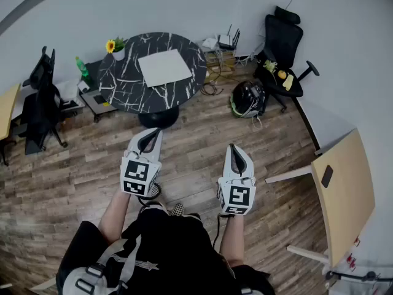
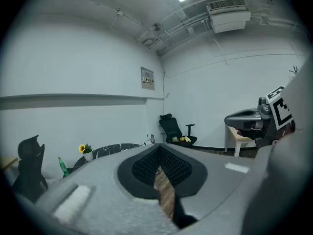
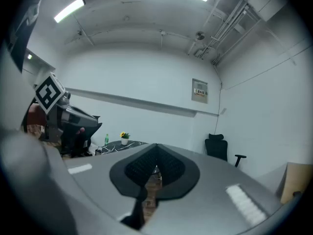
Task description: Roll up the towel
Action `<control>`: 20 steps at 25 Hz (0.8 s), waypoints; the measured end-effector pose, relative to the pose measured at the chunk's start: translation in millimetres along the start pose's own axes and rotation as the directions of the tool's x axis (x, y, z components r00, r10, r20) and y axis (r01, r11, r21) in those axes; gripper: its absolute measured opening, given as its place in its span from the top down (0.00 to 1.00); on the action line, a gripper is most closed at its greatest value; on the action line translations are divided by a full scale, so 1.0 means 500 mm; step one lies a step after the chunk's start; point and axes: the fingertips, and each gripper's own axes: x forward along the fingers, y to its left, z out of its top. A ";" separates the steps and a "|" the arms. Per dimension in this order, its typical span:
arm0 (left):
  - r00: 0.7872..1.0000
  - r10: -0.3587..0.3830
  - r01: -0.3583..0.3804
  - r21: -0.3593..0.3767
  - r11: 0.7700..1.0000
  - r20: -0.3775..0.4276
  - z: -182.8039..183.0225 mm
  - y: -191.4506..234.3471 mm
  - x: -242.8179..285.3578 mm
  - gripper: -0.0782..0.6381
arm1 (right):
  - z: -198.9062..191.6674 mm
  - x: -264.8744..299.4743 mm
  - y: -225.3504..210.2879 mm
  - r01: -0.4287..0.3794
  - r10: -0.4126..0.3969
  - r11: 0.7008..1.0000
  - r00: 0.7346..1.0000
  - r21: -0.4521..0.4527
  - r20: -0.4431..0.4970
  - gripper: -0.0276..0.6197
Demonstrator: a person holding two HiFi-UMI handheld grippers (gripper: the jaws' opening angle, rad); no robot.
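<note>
A white towel (image 1: pixel 164 67) lies flat on the round black marble table (image 1: pixel 123 78) far ahead in the head view. My left gripper (image 1: pixel 153 133) is held over the wooden floor well short of the table, shut and empty. My right gripper (image 1: pixel 236 149) is beside it, also shut with nothing in it. In the left gripper view the jaws meet (image 2: pixel 159 153), and the table (image 2: pixel 110 150) shows small at the left. In the right gripper view the jaws are together (image 3: pixel 156 151), and the table (image 3: pixel 122 144) is distant at the left.
A sunflower pot (image 1: pixel 114 48) stands at the table's left rim. Black office chairs (image 1: pixel 40 100) stand left and another (image 1: pixel 282 48) at the right with fruit on its seat. A black helmet (image 1: pixel 247 97) lies on the floor. A wooden table (image 1: pixel 344 189) is at my right.
</note>
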 end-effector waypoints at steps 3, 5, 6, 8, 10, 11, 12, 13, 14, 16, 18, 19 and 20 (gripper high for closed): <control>1.000 0.002 -0.002 0.005 1.000 0.001 0.000 -0.002 0.011 0.88 | -0.001 0.002 -0.012 0.008 -0.008 1.000 1.000 0.012 0.001 0.95; 1.000 -0.004 0.004 0.004 1.000 -0.001 -0.001 -0.006 0.020 0.88 | -0.004 0.005 -0.022 0.022 -0.022 1.000 1.000 0.013 -0.004 0.95; 1.000 -0.007 0.007 0.003 1.000 -0.002 -0.001 -0.007 0.026 0.88 | -0.007 0.008 -0.026 0.028 -0.028 1.000 1.000 0.011 -0.011 0.95; 1.000 -0.017 0.017 -0.002 1.000 -0.003 0.001 -0.012 0.040 0.88 | -0.012 0.012 -0.034 0.034 -0.034 0.999 0.999 0.004 -0.023 0.95; 1.000 -0.027 0.027 -0.003 1.000 -0.002 0.001 -0.020 0.058 0.88 | -0.017 0.015 -0.044 0.041 -0.041 0.999 0.999 -0.002 -0.027 0.95; 0.999 -0.032 0.032 -0.001 0.999 -0.002 0.002 -0.023 0.068 0.88 | -0.019 0.018 -0.051 0.047 -0.047 0.999 0.999 -0.003 -0.027 0.95; 0.999 -0.039 0.039 0.001 0.999 -0.003 0.002 -0.027 0.079 0.88 | -0.021 0.022 -0.060 0.054 -0.054 0.999 0.998 -0.002 -0.028 0.95; 0.999 -0.045 0.045 0.006 0.999 -0.005 0.002 -0.029 0.091 0.88 | -0.024 0.028 -0.068 0.060 -0.060 0.998 0.998 -0.001 -0.029 0.95; 0.999 -0.049 0.050 0.012 0.999 -0.007 0.002 -0.031 0.105 0.88 | -0.028 0.037 -0.077 0.065 -0.064 0.998 0.997 0.001 -0.032 0.95; 0.998 -0.058 0.058 0.019 0.998 -0.010 0.003 -0.031 0.138 0.88 | -0.036 0.058 -0.094 0.069 -0.069 0.998 0.997 -0.001 -0.039 0.95; 0.997 -0.070 0.071 0.013 0.997 -0.016 0.007 -0.031 0.173 0.88 | -0.043 0.083 -0.112 0.073 -0.073 0.997 0.996 -0.002 -0.046 0.95; 0.997 -0.074 0.074 0.012 0.997 -0.016 0.009 -0.027 0.193 0.88 | -0.047 0.098 -0.121 0.075 -0.075 0.997 0.996 -0.001 -0.049 0.95; 0.997 -0.077 0.077 0.012 0.997 -0.015 0.010 -0.022 0.213 0.88 | -0.049 0.115 -0.130 0.077 -0.077 0.997 0.996 0.000 -0.053 0.95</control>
